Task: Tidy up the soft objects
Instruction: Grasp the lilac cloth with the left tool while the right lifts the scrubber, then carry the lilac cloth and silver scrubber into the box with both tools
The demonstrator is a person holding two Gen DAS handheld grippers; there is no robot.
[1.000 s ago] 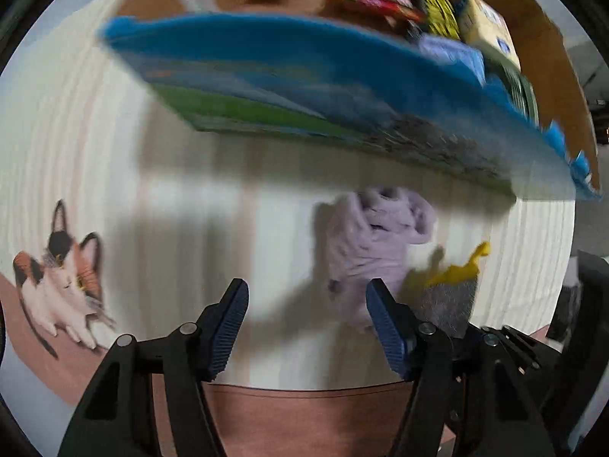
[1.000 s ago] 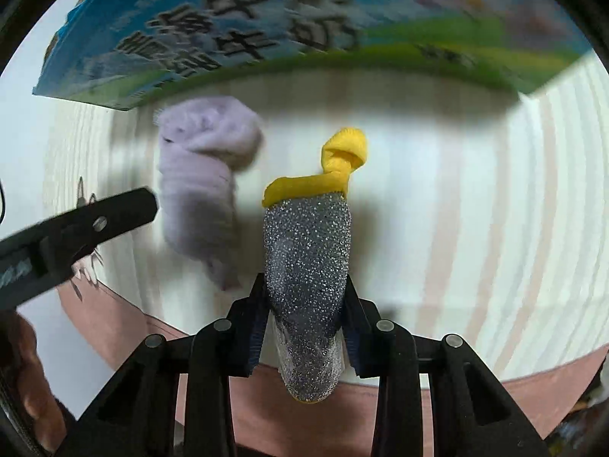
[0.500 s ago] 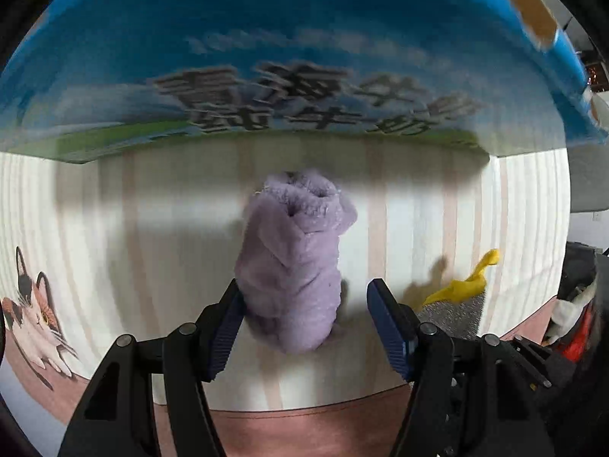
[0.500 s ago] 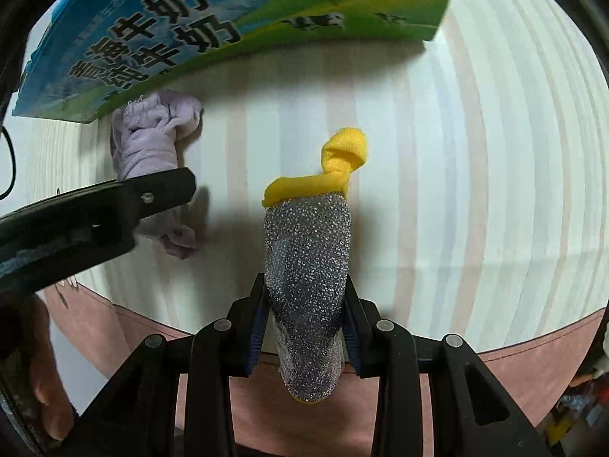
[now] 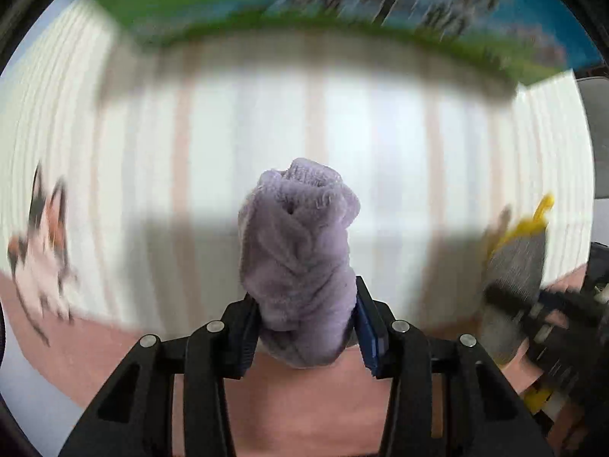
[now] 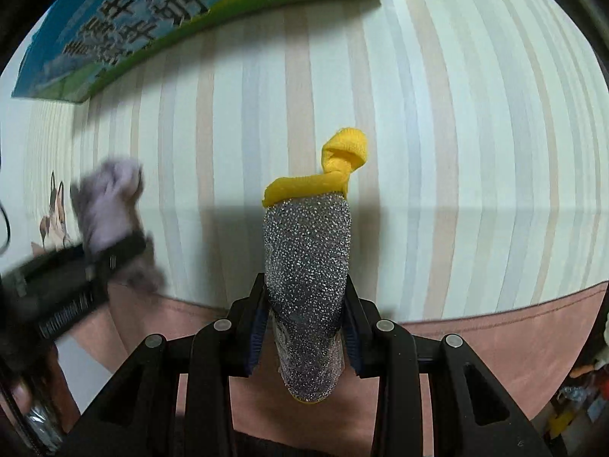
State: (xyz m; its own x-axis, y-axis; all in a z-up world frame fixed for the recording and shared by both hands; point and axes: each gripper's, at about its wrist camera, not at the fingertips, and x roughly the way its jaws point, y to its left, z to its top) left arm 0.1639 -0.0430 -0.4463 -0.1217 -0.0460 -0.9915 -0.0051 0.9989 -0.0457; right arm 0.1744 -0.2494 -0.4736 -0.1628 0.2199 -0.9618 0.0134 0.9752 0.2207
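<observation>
Two tools, each gripping a soft object above a striped bench.

Left tool (image 5: pixel 304 327) clamps a lilac sock roll (image 5: pixel 298 251) at frame centre, long axis pointing away; right tool (image 6: pixel 304 327) clamps a glittery sock (image 6: pixel 308 285) likewise; milk carton box (image 6: pixel 152 19) upper left.

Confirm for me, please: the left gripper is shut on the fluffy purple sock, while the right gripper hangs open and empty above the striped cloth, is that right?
Not quite. The left gripper is indeed shut on the fluffy purple sock, but the right gripper is not open and empty: the right wrist view shows its jaws shut on a glittery grey sock with a yellow cuff, above the striped cloth.
</observation>
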